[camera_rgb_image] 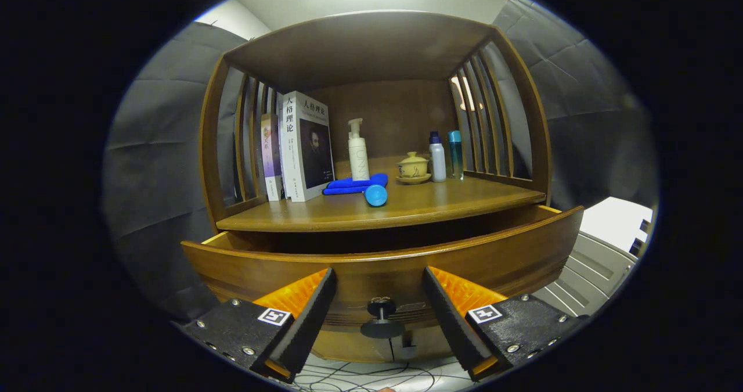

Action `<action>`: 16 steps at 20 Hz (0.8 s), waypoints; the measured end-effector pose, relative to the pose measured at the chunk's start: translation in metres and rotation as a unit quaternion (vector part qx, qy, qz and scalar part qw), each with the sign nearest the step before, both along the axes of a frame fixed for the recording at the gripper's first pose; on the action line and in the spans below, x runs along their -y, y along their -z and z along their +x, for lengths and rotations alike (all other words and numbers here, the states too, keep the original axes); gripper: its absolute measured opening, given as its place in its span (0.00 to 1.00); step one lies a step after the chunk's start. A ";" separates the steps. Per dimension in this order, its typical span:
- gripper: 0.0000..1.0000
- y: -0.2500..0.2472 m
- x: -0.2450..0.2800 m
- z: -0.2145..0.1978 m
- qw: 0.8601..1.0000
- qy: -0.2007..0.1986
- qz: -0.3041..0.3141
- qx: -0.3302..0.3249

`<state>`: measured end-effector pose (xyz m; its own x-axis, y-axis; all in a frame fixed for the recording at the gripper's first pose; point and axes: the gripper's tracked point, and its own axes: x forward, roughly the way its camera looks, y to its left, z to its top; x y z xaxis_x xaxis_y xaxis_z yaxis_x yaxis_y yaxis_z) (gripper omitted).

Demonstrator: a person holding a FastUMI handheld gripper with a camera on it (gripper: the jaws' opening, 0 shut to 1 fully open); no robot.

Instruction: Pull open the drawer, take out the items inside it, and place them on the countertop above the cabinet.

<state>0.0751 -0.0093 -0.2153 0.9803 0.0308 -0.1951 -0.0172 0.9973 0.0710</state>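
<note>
Tongs (380,305): spread, empty, straddling the knob (381,317) | drawer (383,258): dead ahead, 12 o'clock, part open | handling: stiff, heavy wood; your only hold is that small, probably slippery knob | contents: hidden.

The brown wooden countertop (406,206) carries upright books (302,148) at its left, a blue folded cloth (354,184), a blue cylinder (376,195) lying down, a white pump bottle (358,154), a yellow lidded teacup on its saucer (413,168), and two small bottles (444,155).

The gripper (380,305) has its fingers spread apart on either side of the drawer knob (381,317), touching nothing.
</note>
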 end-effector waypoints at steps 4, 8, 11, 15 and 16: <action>0.95 0.001 0.000 0.012 1.000 0.001 0.001 0.004; 0.95 0.004 -0.004 0.031 1.000 0.001 -0.001 0.005; 0.95 0.006 -0.004 0.043 1.000 0.000 -0.010 0.007; 0.95 0.009 -0.004 0.058 0.999 -0.003 -0.040 0.004; 0.95 0.009 -0.004 0.063 0.999 -0.003 -0.038 0.003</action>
